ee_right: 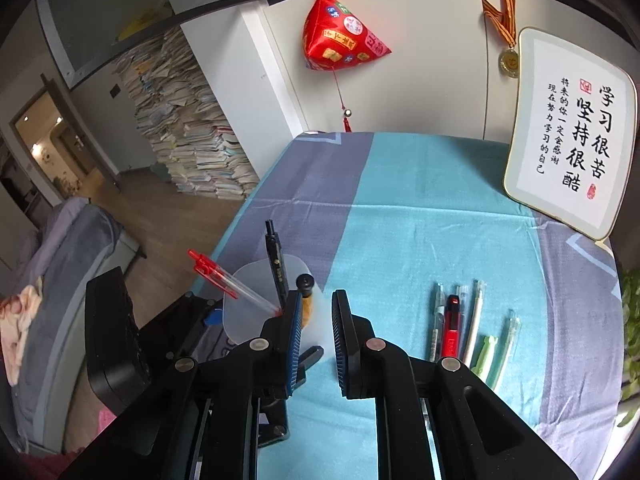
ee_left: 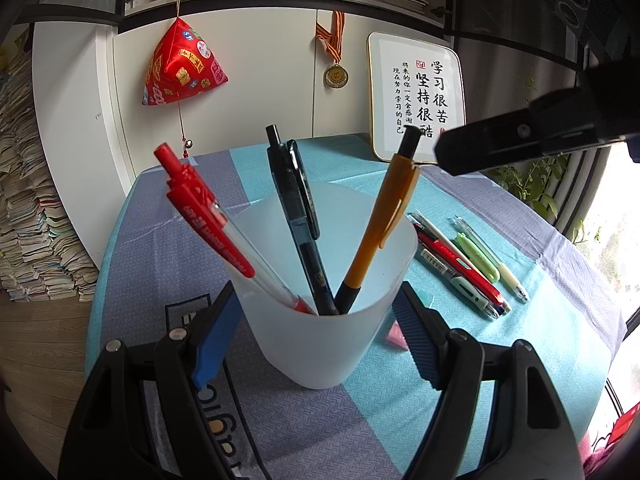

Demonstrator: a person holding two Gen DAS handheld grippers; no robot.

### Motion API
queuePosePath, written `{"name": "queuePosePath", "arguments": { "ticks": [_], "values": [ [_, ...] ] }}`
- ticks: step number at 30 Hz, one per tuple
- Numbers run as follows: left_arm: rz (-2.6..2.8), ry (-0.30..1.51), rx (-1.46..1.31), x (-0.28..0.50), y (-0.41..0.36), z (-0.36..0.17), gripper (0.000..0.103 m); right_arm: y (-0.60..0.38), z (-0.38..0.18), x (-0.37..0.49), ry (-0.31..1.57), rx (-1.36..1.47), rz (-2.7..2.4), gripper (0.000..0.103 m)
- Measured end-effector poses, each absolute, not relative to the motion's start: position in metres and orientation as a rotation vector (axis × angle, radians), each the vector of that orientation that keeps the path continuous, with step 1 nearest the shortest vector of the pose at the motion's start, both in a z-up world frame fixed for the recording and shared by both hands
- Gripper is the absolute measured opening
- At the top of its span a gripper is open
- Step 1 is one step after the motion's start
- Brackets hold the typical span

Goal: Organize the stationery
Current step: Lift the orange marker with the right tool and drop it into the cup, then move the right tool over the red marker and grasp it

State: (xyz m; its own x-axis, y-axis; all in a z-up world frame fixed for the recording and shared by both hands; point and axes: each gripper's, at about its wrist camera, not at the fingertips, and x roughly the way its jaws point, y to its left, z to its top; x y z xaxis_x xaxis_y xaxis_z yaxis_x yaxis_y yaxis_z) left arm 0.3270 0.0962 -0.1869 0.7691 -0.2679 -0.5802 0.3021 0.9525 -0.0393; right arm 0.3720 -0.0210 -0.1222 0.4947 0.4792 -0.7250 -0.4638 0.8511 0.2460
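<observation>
A translucent white cup (ee_left: 320, 332) stands on the blue and grey tablecloth, and my left gripper (ee_left: 316, 300) is shut on it, a blue pad pressed to each side. In the cup lean a red pen (ee_left: 208, 216), a black pen (ee_left: 296, 216) and an orange pen (ee_left: 384, 220). Several loose pens (ee_left: 460, 264) lie in a row to the right of the cup. My right gripper (ee_right: 319, 296) hovers above the table between the cup (ee_right: 256, 300) and the loose pens (ee_right: 472, 328), its jaws nearly together and empty.
A framed calligraphy board (ee_right: 568, 136) leans against the cabinet at the table's back right. A red hanging ornament (ee_right: 340, 40) and a medal (ee_right: 508, 60) hang on the cabinet. Small pink (ee_left: 396, 336) and green pieces lie behind the cup. Stacked books (ee_right: 192, 152) stand on the floor to the left.
</observation>
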Motion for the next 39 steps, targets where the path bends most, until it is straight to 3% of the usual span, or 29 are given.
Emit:
{"name": "queuePosePath", "arguments": {
  "ticks": [14,29,36,39],
  "values": [
    [-0.309,0.620,0.059,0.327,0.097,-0.187,0.075,-0.069,-0.211,0.373,1.052,-0.082,0.372,0.014],
    [-0.308,0.620,0.060,0.327,0.096,-0.187,0.075,-0.064,-0.208,0.445,1.069,-0.052,0.312,0.014],
    [-0.309,0.620,0.059,0.327,0.097,-0.187,0.075,-0.062,-0.215,0.451,1.099,-0.024,0.339,0.021],
    [-0.309,0.620,0.059,0.327,0.097,-0.187,0.075,-0.060,-0.215,0.449,1.112,-0.020,0.361,0.019]
  ]
}}
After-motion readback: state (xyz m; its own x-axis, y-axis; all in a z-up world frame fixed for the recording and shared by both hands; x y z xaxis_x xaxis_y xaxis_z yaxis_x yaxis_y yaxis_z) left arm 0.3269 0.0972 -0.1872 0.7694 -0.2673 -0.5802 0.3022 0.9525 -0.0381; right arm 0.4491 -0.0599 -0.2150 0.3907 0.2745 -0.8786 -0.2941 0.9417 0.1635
